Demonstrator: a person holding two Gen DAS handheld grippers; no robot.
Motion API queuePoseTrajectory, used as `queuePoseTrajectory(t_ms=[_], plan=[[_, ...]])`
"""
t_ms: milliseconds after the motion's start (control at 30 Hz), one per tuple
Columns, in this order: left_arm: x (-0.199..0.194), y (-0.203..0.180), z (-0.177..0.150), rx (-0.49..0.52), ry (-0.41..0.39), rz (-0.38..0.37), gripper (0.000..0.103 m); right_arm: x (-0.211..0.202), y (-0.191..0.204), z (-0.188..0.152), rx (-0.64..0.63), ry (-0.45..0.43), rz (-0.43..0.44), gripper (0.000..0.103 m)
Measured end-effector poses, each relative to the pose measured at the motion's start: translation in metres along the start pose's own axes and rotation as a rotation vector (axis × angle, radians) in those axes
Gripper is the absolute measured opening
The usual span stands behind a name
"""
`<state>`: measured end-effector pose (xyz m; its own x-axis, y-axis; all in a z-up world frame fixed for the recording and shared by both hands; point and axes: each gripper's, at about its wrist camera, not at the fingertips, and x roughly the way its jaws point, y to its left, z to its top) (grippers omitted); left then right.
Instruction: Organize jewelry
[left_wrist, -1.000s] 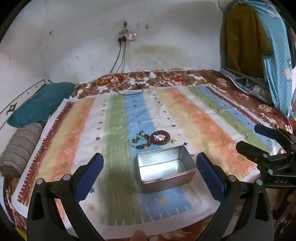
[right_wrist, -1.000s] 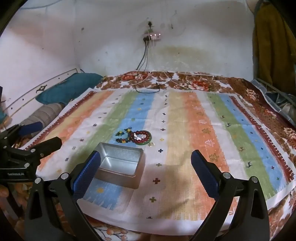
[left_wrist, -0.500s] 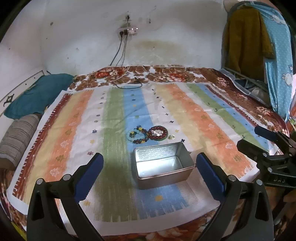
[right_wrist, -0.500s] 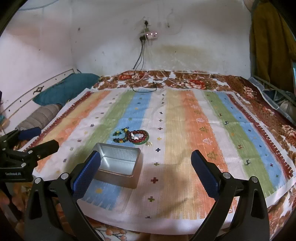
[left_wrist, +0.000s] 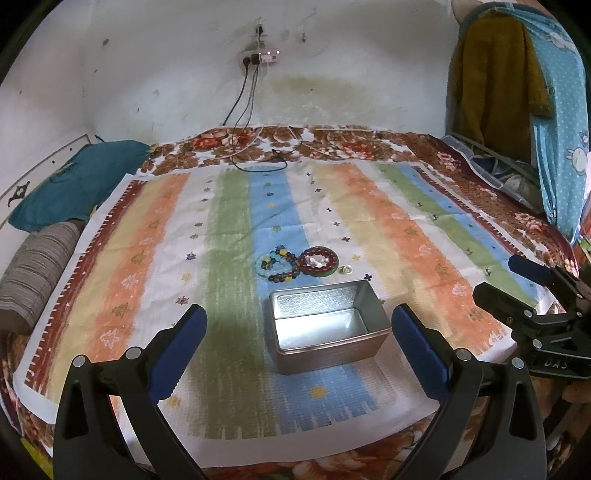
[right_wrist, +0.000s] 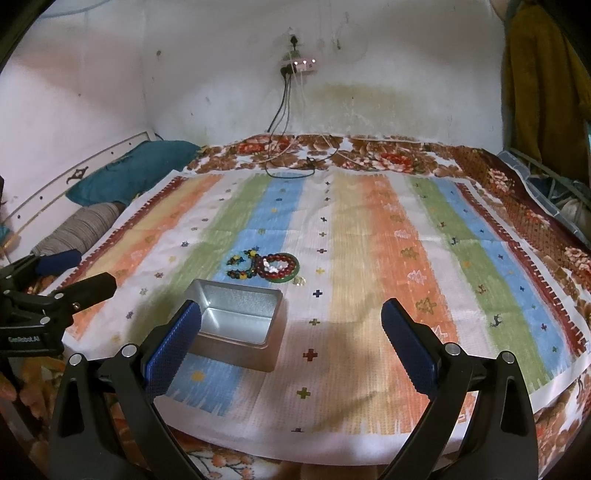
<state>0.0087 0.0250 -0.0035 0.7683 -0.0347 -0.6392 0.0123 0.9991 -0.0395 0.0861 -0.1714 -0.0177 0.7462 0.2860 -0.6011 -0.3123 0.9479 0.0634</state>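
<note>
left wrist view now frames the metal tin (left_wrist: 328, 326) a little higher and farther off than half a second ago, and more of the striped cloth (left_wrist: 229, 258) shows in front of it, so the left hand-held gripper (left_wrist: 297, 345) seems to have drawn back or tipped down slightly rather than closed in. its blue pads (left_wrist: 177, 349) stand wide apart with nothing between them. the right hand-held gripper (right_wrist: 291, 345) is likewise spread and empty, hanging over the near edge of the bed (right_wrist: 480, 162), its left pad (right_wrist: 173, 347) overlapping the tin in the right wrist view. the jewelry has not moved: the multicoloured bead bracelet (left_wrist: 277, 264), the dark red bead ring with white pieces inside (left_wrist: 318, 260) and a small pale piece (left_wrist: 345, 270) lie just beyond the tin's far wall on the blue stripe. the tin looks empty, so i judge the sorting has not started; both tools are only lining up.
</note>
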Motion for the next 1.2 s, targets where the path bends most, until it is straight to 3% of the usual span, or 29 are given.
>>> queuePoseTrajectory(t_ms=[1200], plan=[[0.014, 0.007, -0.001, -0.018, 0.045, 0.032, 0.098, 0.020, -0.002, 0.004, 0.033, 0.072, 0.004, 0.099]])
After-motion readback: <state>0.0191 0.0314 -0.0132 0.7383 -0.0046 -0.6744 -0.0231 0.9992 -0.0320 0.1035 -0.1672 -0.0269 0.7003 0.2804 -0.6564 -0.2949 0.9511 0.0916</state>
